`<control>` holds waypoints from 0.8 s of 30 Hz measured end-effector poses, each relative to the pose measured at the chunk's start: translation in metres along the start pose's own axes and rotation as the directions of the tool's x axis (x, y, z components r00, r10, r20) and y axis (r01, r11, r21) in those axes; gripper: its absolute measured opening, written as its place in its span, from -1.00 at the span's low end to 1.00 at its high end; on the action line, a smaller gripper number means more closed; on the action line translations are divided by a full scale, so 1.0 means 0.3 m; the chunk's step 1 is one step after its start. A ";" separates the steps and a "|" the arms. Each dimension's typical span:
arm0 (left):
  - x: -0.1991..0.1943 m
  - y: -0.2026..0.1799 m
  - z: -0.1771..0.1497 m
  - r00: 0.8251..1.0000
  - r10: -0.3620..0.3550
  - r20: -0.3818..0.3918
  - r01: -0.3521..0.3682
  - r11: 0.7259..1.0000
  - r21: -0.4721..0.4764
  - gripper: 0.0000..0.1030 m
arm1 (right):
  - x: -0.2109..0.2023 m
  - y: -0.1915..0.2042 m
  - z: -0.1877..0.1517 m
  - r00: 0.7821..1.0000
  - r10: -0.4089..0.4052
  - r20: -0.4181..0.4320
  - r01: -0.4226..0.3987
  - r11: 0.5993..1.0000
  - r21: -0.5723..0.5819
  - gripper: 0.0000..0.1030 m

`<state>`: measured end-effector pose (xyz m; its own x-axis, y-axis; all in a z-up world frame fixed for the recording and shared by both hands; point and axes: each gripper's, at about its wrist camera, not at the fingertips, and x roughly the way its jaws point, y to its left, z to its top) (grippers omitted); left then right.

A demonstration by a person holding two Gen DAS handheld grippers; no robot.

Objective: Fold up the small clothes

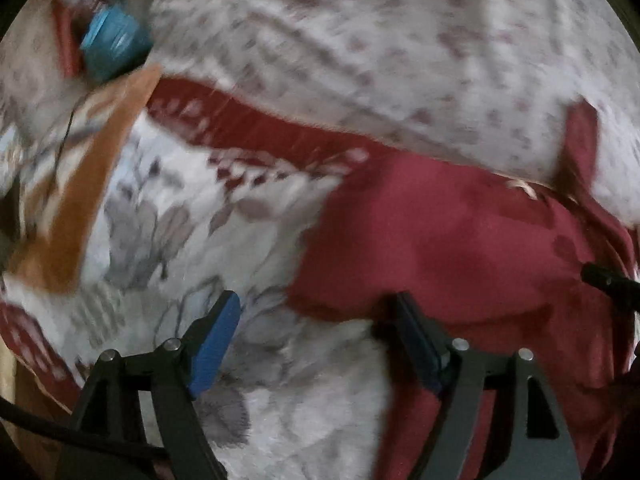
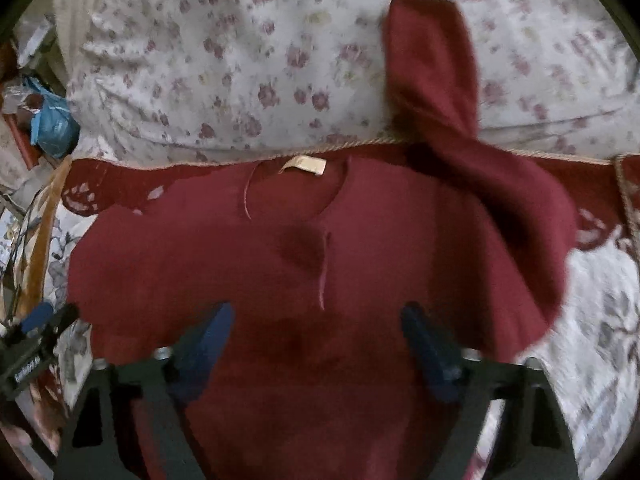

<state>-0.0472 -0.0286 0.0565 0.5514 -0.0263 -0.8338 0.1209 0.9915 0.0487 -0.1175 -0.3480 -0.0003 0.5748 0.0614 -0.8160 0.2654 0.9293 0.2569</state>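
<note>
My left gripper [image 1: 316, 320] has its jaws spread with nothing between them, over the dark red top's [image 2: 280, 280] edge at lower right of its frame. My right gripper [image 2: 318, 336] is spread too, above the top, which lies flat mid-frame on the floral blanket [image 2: 600, 320], one sleeve [image 2: 432, 64] flung toward the upper right.

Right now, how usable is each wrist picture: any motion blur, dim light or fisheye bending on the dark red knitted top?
Left wrist view: heavy motion smear over the floral bedding; the dark red knitted top keeps only a soft outline. Right wrist view: milder blur, cream neck label readable as a patch; dim light, edges bent by the fisheye.
</note>
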 end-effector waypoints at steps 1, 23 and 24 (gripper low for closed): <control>0.025 0.019 -0.005 1.000 0.005 -0.016 -0.006 1.000 -0.018 0.51 | 0.039 0.006 0.023 1.000 0.004 -0.021 -0.004 1.000 0.003 0.45; 0.027 -0.015 -0.024 0.996 -0.088 -0.004 0.088 0.995 0.055 0.58 | -0.207 -0.086 0.159 0.939 -0.223 0.260 0.252 0.965 -0.080 -0.88; 0.031 -0.024 -0.025 0.996 -0.085 -0.006 0.085 0.994 0.064 0.58 | -0.192 -0.099 0.154 0.939 -0.240 0.246 0.266 0.961 -0.078 -0.88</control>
<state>-0.0491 -0.0351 0.0443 0.5339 -0.1094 -0.8385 0.2202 0.9754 0.0130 -0.1227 -0.3959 0.0632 0.6666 -0.2556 -0.7002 0.3480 0.9374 -0.0108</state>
